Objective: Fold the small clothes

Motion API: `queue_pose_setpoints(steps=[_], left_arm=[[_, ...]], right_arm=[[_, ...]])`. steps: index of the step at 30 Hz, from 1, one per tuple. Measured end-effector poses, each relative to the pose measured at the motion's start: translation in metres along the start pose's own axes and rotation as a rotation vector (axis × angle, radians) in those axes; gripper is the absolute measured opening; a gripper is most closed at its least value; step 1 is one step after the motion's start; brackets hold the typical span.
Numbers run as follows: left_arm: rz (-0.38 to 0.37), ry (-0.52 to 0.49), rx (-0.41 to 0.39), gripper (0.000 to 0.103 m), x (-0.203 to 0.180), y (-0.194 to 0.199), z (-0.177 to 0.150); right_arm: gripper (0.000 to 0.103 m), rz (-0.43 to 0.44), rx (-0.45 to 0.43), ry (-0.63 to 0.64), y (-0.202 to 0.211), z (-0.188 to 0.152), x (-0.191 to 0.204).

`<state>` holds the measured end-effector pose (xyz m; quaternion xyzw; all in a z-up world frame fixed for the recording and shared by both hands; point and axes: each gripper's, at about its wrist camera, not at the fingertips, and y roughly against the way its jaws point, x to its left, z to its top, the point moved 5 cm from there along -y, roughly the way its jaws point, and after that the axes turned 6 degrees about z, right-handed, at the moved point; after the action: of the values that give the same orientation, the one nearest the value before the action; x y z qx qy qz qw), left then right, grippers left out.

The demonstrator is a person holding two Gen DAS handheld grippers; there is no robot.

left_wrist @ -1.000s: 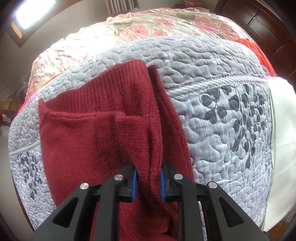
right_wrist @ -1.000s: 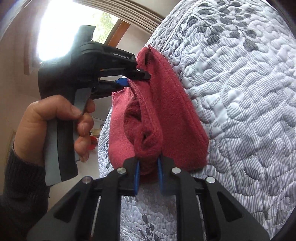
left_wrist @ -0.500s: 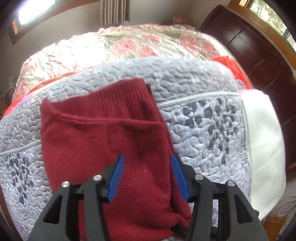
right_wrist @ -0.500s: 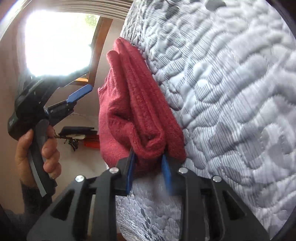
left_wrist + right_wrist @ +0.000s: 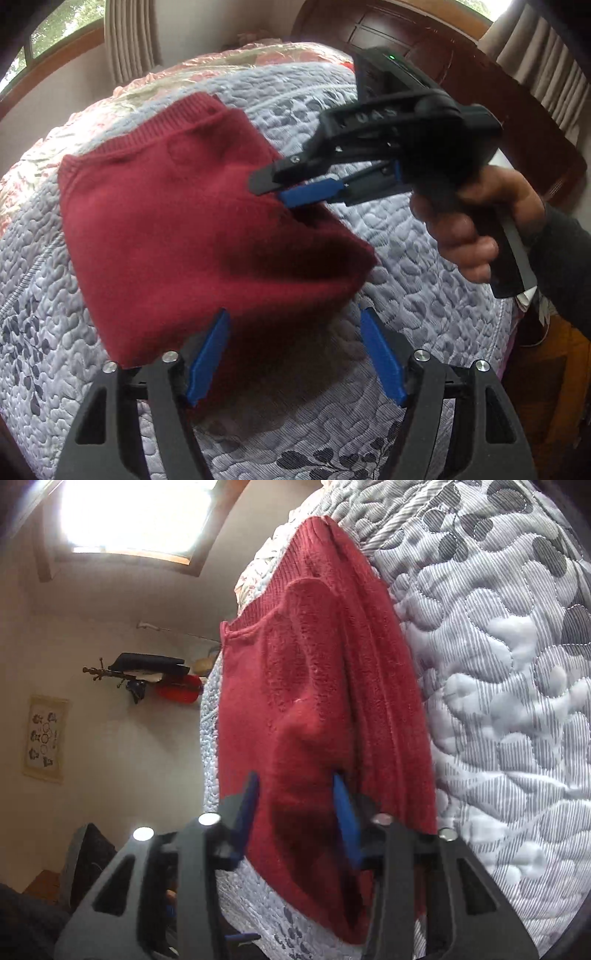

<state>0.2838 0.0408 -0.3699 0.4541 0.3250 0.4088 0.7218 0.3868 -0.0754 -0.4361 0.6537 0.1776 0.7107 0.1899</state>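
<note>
Your left gripper [image 5: 295, 354]: blue fingers [image 5: 208, 354] spread wide, holding nothing — the near edge of the red knit garment [image 5: 192, 236] lies just ahead of them, between the tips. Your right gripper [image 5: 299, 812]: fingers also apart, straddling a raised ridge of the cloth without pinching it; whether the pads touch the knit, you cannot tell.

The garment lies folded on the grey quilt [image 5: 424, 332], ribbed hem at the far end. Long axis runs from the left fingers away toward the hem; from the right gripper it comes in across the side edge.

Judgement: the right gripper is nearer — its tips sit over the fold in the left wrist view, while the left hangs back at the near edge.

Hard to read: motion blur on the right gripper body; the number of layers under the top fold is hidden; the garment's near corner is cut off behind the right fingers.
</note>
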Motion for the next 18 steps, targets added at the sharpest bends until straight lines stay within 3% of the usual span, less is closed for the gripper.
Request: queue_pose_setpoints(steps=[4,7,9,14,18], left_arm=[[-0.027,-0.005,0.064,0.073,0.001,-0.023,-0.013],[-0.053,-0.004,0.117,0.073,0.001,-0.040,-0.021],[-0.052,0.002,0.131,0.073,0.003,-0.042,-0.023],[-0.093,0.015,0.049,0.073,0.002,-0.013,-0.014],[-0.092,0.012,-0.021,0.073,0.005,-0.005,-0.005]], right_arm=[[0.006,-0.046,-0.059,0.021,0.016,0.003,-0.004],[0.008,-0.063,-0.041,-0.011,0.010,-0.001,-0.023],[0.027,-0.030,-0.034,-0.030,0.009,0.005,-0.020],[0.031,-0.081,-0.133,0.038,0.037,0.045,-0.004],[0.033,-0.105,-0.119,0.058,0.022,0.078,-0.001]])
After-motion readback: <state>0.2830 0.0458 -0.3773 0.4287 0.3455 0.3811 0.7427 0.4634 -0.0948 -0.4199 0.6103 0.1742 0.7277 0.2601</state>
